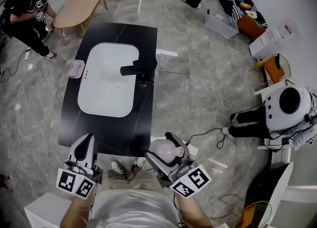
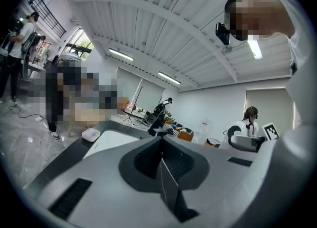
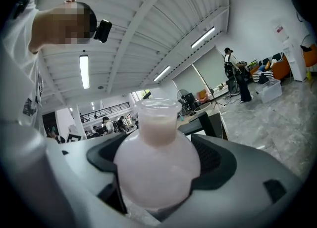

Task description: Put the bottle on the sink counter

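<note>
A pale pink round-bodied bottle with a short wide neck sits in my right gripper, whose jaws are shut on its belly. Both hang over the floor just off the near right corner of the black sink counter. In the right gripper view the bottle fills the middle, neck pointing away from the camera, tilted up toward the ceiling. My left gripper is shut with nothing in it, at the counter's near left corner; its jaws meet in a thin line.
The counter holds a white basin, a black faucet on its right side and a small soap dish on its left. A wooden table and a person are beyond. Cables and a white machine lie to the right.
</note>
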The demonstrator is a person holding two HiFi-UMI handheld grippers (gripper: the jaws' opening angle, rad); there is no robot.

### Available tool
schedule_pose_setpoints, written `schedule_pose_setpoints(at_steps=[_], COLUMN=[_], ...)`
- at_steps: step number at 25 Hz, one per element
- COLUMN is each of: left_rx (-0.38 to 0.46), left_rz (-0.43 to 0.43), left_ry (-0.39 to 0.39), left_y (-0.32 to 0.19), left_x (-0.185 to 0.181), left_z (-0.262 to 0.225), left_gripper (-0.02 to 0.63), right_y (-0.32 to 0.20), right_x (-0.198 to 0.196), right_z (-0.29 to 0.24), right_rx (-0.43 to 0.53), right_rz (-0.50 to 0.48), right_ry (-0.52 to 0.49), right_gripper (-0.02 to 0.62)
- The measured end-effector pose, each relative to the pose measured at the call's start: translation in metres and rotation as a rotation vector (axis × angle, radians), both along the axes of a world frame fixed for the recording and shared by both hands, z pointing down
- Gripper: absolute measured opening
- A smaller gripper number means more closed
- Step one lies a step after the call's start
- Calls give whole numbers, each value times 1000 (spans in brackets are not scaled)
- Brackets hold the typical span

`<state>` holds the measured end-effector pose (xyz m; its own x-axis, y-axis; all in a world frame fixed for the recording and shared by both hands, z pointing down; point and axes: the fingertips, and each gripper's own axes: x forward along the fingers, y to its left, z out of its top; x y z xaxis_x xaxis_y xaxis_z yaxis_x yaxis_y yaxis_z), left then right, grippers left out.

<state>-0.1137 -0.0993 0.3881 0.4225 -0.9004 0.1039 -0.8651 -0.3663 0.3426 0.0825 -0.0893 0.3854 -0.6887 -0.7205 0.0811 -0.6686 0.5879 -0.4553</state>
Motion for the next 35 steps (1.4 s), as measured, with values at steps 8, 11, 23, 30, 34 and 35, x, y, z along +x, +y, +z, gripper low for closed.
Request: schedule_pose_setpoints(at_steps=[8,11,23,30,34,35], left_rx=[-66,-92,-120,-145,-153,-154], left_rz=[-39,-47,-50,-63,-76,-79], left_ry=[-16,-16,14,22,29,31], left_y=[8,12,14,10,7,6], left_x=[-8,-12,-13,-19,-24,-25], left_z=[42,61,101,124,130,131], left_gripper=[14,14,14,14,14,14], right_y=[-15,-16,-22,-33,-37,-36], right_x=[-32,-44,-65,-75,-81,-82], right_z=[81,107,184,213,225,227], right_rx=[-19,-30,-47,-47,-58,-56], right_rz=[-67,-76,-100,-114,-129,-131], right_ry=[155,178,361,455,486,502], right_gripper=[411,411,411,411,411,411])
